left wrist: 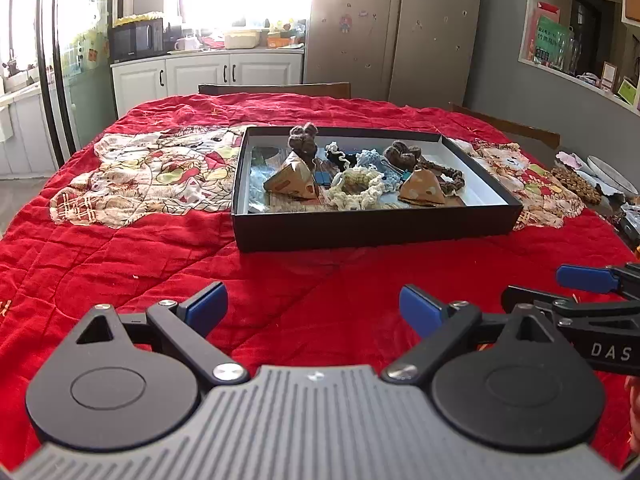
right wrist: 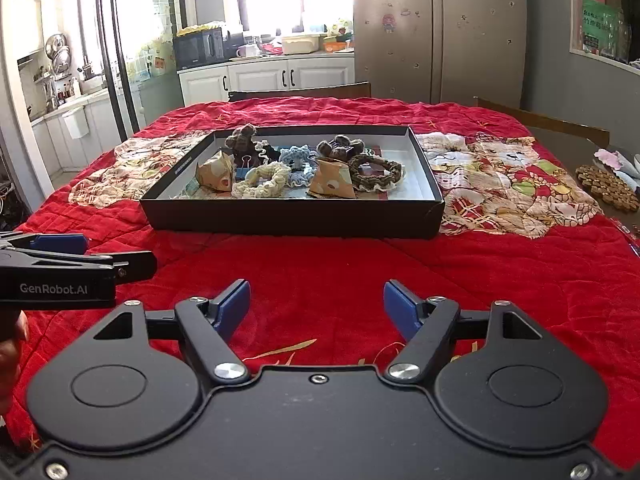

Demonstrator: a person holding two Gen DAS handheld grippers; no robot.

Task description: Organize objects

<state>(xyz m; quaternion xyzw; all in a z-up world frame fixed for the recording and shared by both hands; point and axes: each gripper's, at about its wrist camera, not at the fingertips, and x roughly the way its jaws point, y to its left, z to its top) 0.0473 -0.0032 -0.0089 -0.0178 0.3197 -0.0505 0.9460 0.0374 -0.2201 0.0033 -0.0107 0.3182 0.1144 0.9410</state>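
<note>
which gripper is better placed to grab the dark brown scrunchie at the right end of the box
Right, probably. The brown scrunchie lies near the box's right end, nearly straight ahead of the open right gripper; from the open left gripper it sits off to the right.

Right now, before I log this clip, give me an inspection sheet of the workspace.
Surface: red quilted cover with cat prints, spread over the table.
Job's things: shallow black box holding cream crochet scrunchie, brown braided ring, light blue crochet piece, two tan paper pyramids, brown knitted pieces, blue binder clip.
Clutter: woven brown trivet and a pale plate at the table's right edge.
Grippers: left gripper and right gripper both open, empty, short of the box.
Cables: nothing seen.
Surroundings: fridge, white cabinets, microwave, bright window, wall shelves.
</note>
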